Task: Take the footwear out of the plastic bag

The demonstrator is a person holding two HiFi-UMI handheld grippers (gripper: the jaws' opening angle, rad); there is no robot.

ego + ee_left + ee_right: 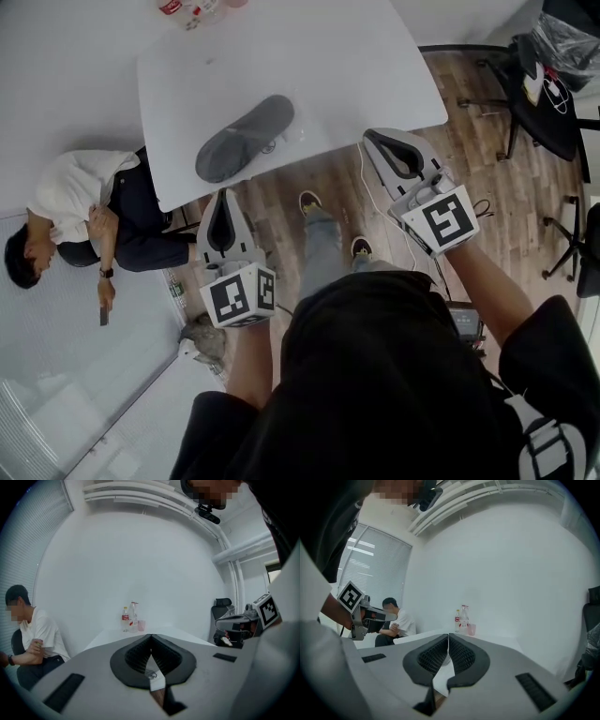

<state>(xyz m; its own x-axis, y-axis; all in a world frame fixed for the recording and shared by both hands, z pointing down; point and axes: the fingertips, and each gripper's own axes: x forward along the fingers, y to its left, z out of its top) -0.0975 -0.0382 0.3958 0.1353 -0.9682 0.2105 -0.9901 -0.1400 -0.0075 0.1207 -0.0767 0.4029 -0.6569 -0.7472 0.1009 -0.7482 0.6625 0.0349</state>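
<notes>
A dark grey shoe point(244, 138) lies on the white table point(328, 66) near its front edge, inside a clear plastic bag point(289, 139) that shows at the shoe's right end. My left gripper point(223, 195) hovers just off the table's front edge, below the shoe, shut and empty. My right gripper point(372, 135) is at the table's front right edge, to the right of the shoe, also shut with nothing held. In the left gripper view the left gripper point(151, 635) has its jaws closed together, and the right gripper view shows the right gripper point(448, 634) the same way.
Bottles and a cup point(192, 9) stand at the table's far edge. A person point(75, 211) sits to the left of the table. Black office chairs point(544, 84) stand at the right on the wooden floor. My own feet point(309, 202) are by the table's front.
</notes>
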